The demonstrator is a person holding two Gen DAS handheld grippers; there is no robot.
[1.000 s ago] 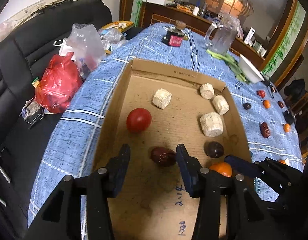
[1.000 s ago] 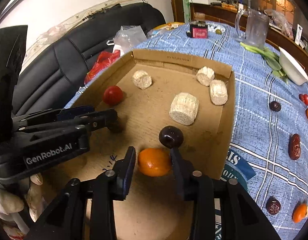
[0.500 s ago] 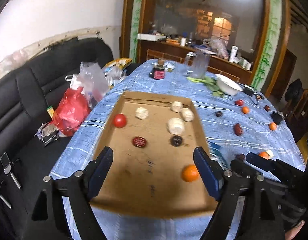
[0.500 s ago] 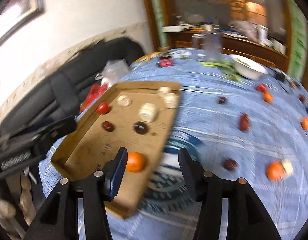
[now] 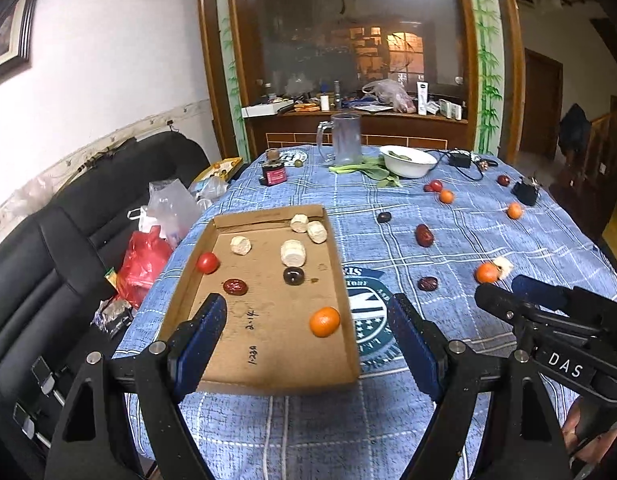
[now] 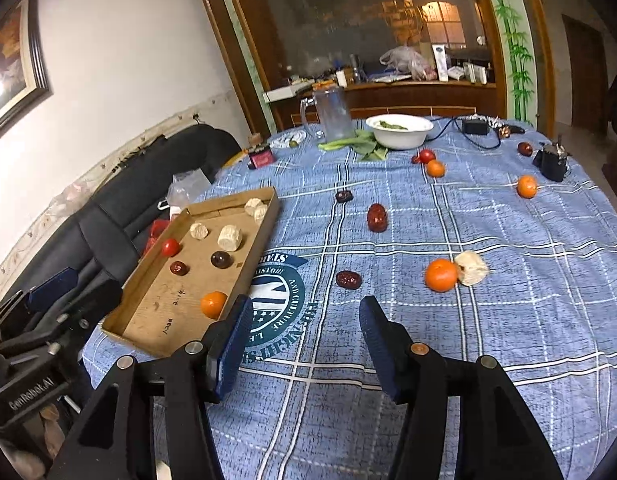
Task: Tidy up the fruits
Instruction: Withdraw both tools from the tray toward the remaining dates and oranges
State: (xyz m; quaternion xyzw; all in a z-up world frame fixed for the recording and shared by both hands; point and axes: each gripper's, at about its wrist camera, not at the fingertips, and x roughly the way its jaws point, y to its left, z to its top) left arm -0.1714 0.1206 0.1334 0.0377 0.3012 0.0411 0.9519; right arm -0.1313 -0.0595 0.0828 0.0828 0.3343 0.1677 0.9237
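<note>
A cardboard tray (image 5: 268, 360) lies at the table's left side. It holds a tomato (image 5: 207, 263), a red date (image 5: 235, 287), a dark plum (image 5: 294, 276), an orange (image 5: 324, 322) and several pale cob pieces (image 5: 293, 253). My left gripper (image 5: 306, 320) hovers open above the tray's near end, holding nothing. My right gripper (image 6: 306, 312) hangs over the tablecloth's printed emblem, its jaws opening with nothing between them. Loose on the cloth lie a date (image 6: 348, 279), an orange (image 6: 440, 275) touching a pale piece (image 6: 472, 268), and a larger date (image 6: 377, 217).
Farther back on the cloth are a dark fruit (image 6: 343, 196), two oranges (image 6: 526, 187), a tomato (image 6: 427, 155), a white bowl (image 6: 400, 130), greens, a glass jug (image 6: 332, 114) and a black charger (image 6: 552, 164). A black sofa (image 5: 68, 260) with bags stands left of the table.
Both grippers have drawn back and risen from the tray with wider jaws. The date and the orange that lay between them stay in the tray. The right view has swung towards the cloth.
</note>
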